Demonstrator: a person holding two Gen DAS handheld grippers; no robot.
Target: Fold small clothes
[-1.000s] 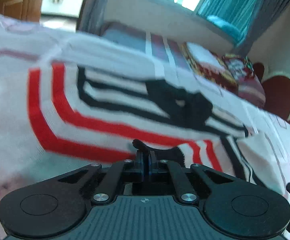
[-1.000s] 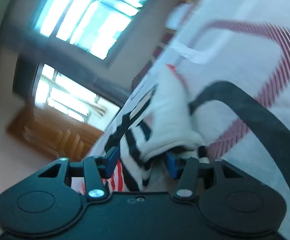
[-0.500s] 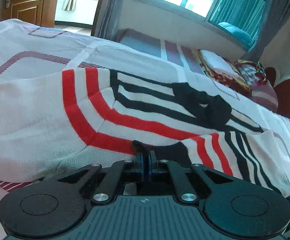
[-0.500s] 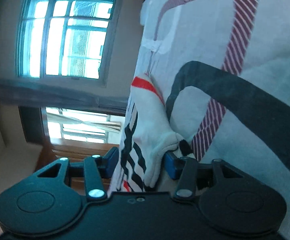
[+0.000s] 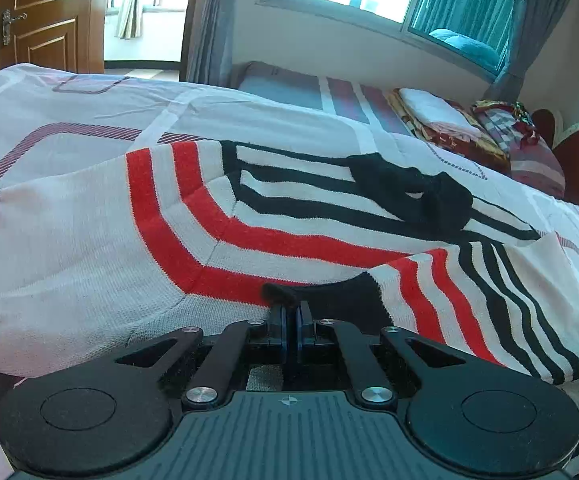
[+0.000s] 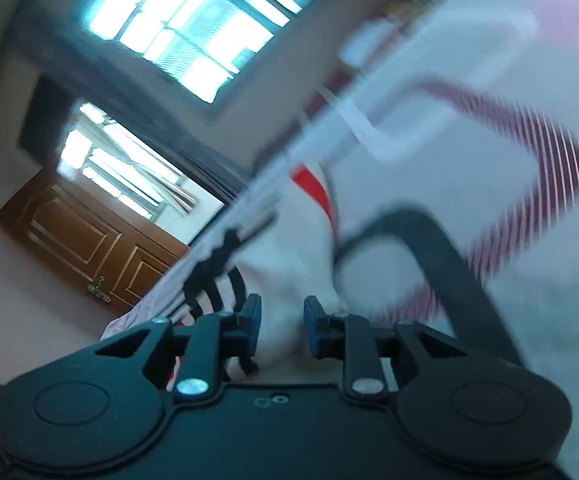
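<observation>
left gripper (image 5: pixel 290 312) is clamped on the striped sweater (image 5: pixel 217 240) hem, right gripper (image 6: pixel 277 320) hangs open around the fabric, so it'll probably slip and bunch the fold

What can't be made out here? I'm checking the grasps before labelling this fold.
- Right wrist view: motion blur; whether the right gripper pinches the sweater between its parted fingers.
- Left wrist view: left gripper body hides the sweater's near hem; the pinched layers can't be counted.
</observation>
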